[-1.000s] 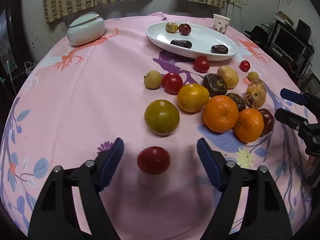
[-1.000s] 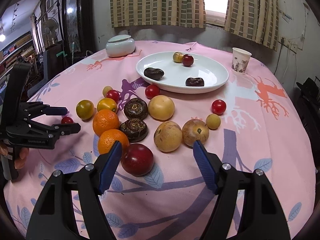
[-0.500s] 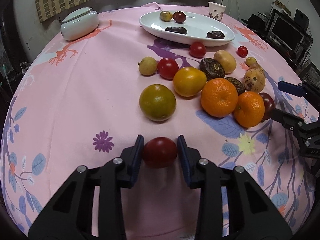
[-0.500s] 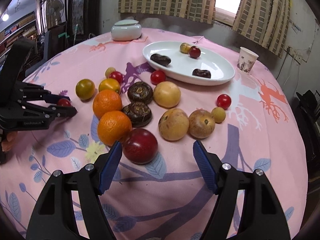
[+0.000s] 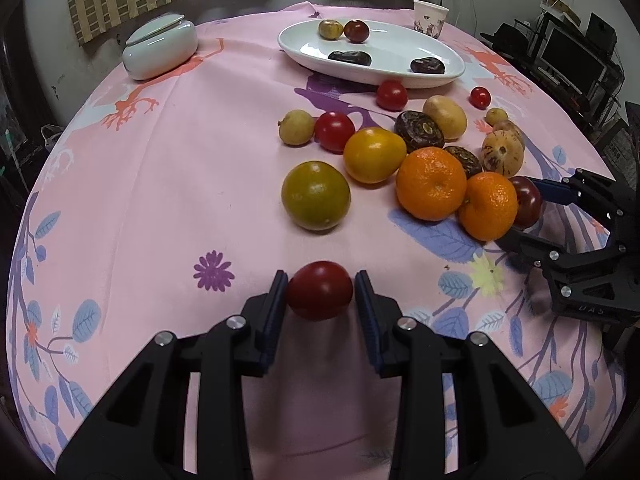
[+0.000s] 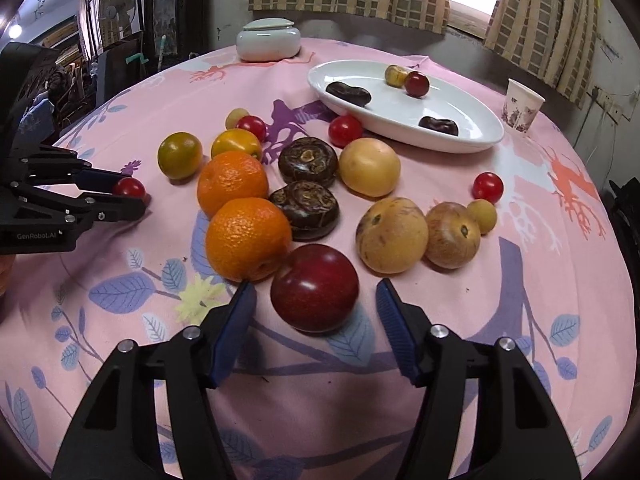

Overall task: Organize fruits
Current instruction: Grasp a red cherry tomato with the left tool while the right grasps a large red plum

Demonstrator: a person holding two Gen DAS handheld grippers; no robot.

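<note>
The left gripper (image 5: 320, 294) has its blue-padded jaws clamped on a small round red tomato (image 5: 320, 295), both pads pressing its sides; this fruit lies well short of the long white oval ceramic dish (image 5: 400, 70), on the near part of the pink patterned tablecloth (image 5: 180, 168). The right gripper (image 6: 316, 312) has its jaws closing about a large dark-red round plum (image 6: 315, 287); the plum sits between the pads with a gap showing on each side, so the pads are not yet on it. The plum rests on the cloth, also well short of the dish, touching the nearer of two round oranges (image 6: 248, 239). Between plum and dish lies the loose pile: two dark brown flat ridged fruits (image 6: 308, 160), a pale yellow round fruit (image 6: 369, 166), two speckled tan round fruits (image 6: 392, 235). In the dish lie two dark wrinkled pieces (image 6: 347, 93), one small yellow-brown fruit (image 6: 395, 75) and one small dark-red fruit (image 6: 416, 84). A patterned paper cup (image 6: 523, 106) stands just beyond the dish; a pale lidded ceramic jar (image 6: 268, 40) stands well apart from it.
</note>
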